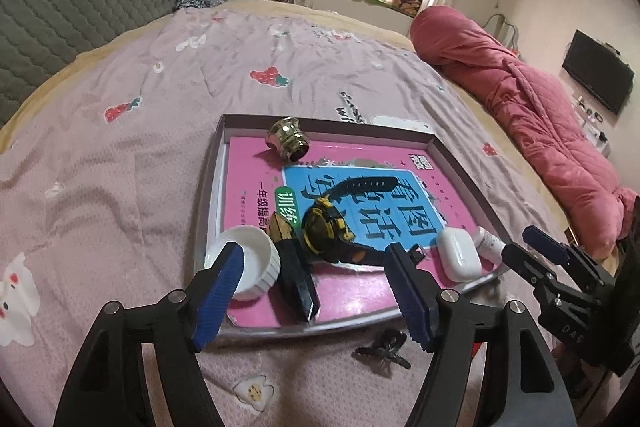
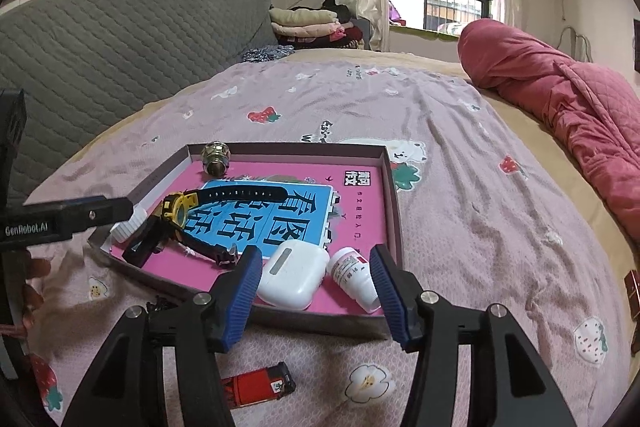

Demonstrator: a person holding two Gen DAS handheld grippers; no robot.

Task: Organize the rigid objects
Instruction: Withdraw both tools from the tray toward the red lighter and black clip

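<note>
A shallow box tray (image 1: 460,163) (image 2: 394,195) lies on the bed with a pink book inside. On it are a gold knob (image 1: 288,139) (image 2: 216,157), a black and yellow watch (image 1: 328,223) (image 2: 180,207), a white lid (image 1: 252,259) (image 2: 128,225), a black folded item (image 1: 296,275), a white earbud case (image 1: 458,253) (image 2: 292,275) and a small white bottle (image 1: 490,243) (image 2: 352,277). My left gripper (image 1: 316,299) is open and empty at the tray's near edge. My right gripper (image 2: 316,303) is open and empty before the case and bottle; it also shows in the left wrist view (image 1: 532,247).
A black hair clip (image 1: 384,347) lies on the sheet in front of the tray. A red lighter (image 2: 256,385) lies on the sheet under my right gripper. A rolled pink quilt (image 1: 520,99) (image 2: 560,91) lies along the bed's right side. A grey headboard (image 2: 100,39) stands at left.
</note>
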